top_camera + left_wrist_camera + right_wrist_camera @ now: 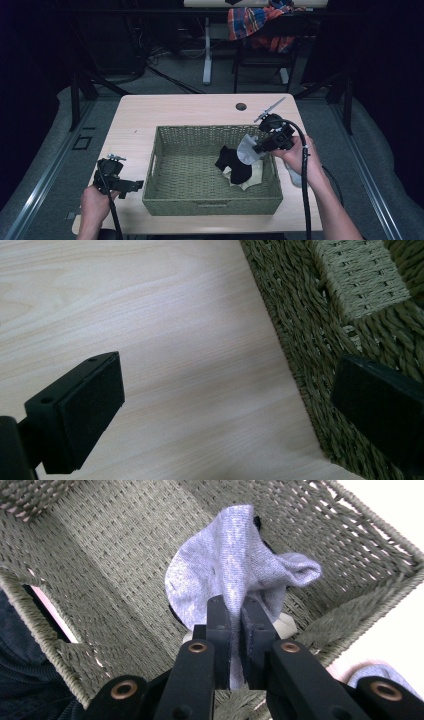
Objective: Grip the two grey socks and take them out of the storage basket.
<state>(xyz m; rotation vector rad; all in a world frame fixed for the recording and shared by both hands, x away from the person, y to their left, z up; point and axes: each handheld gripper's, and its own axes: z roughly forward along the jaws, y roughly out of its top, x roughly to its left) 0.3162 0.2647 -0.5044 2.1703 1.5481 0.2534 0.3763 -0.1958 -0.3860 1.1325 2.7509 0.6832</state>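
Grey sock (235, 565), pinched in the jaws of the right gripper (236, 630) above the woven basket (165, 197).
Basket contents: a black sock (231, 162) lying on a cream sock (252, 176). Left gripper (225, 405), jaws spread with nothing between, over the desk (150, 315) just beside the basket's outer wall.

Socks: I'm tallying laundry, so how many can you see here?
4. A grey sock hangs pinched in the right hand-held gripper; a black sock and a cream one lie in the basket; another grey one lies beside it. More may be hidden.
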